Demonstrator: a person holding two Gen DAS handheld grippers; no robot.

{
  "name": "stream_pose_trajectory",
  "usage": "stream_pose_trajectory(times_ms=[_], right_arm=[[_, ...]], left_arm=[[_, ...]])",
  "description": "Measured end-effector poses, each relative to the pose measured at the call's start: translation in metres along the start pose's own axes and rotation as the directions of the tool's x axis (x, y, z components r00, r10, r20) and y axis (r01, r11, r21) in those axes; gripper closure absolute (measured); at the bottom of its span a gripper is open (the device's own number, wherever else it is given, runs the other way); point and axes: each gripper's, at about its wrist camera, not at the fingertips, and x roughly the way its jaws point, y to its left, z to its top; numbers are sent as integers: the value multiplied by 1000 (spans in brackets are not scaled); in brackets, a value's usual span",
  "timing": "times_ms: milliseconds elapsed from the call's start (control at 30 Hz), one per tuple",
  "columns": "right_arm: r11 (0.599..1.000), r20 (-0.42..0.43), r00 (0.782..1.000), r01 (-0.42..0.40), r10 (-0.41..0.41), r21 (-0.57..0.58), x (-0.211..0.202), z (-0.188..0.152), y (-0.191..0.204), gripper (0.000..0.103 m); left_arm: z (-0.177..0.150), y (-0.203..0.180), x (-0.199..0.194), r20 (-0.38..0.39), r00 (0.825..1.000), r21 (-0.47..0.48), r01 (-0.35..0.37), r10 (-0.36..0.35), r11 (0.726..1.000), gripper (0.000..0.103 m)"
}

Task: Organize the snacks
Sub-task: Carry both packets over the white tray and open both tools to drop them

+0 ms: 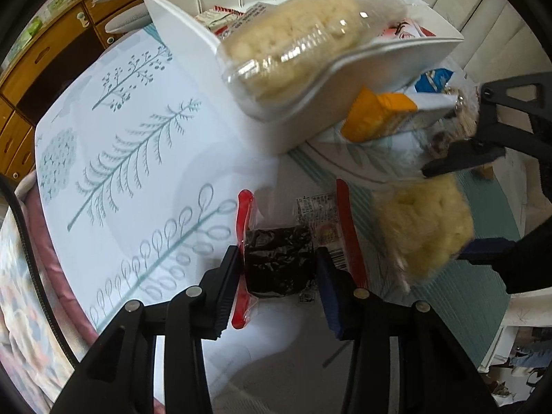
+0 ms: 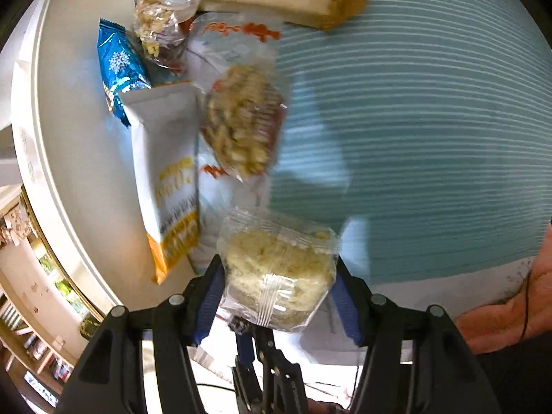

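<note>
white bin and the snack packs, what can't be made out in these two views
- White plastic bin, left wrist view: its contents are mostly hidden by the clear-wrapped pale rice cake lying across its rim.
- Black seaweed-wrapped snack in red-edged clear wrapper, left wrist view: label print too small.
- Clear-wrapped crumbly cake, right wrist view: underside hidden; motion blur.

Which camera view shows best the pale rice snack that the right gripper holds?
The right wrist view: the rice snack sits sharp and central between the right gripper pads. The left wrist view shows it only blurred at the right edge.
</note>
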Motion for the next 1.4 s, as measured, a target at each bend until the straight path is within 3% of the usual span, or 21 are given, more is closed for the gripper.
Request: stream_pose_trajectory(times_ms=[200, 600, 967, 1400], right_arm=[[999, -9, 1000, 11, -11, -51, -21, -3, -19, 44], [974, 18, 999, 41, -38, -221, -92, 14, -2, 44], [911, 3, 1000, 14, -14, -412, -130, 20, 52, 44], [823, -80, 997, -40, -7, -567, -133, 29, 148, 44]], left_arm=[[-17, -2, -9, -32, 999, -32, -20, 19, 999, 61], [-31, -22, -78, 5, 996, -80, 90, -90, 993, 61], [12, -61, -131, 110, 992, -140, 80, -65, 987, 61], [82, -53, -150, 219, 975, -313, 25, 46, 949, 61]])
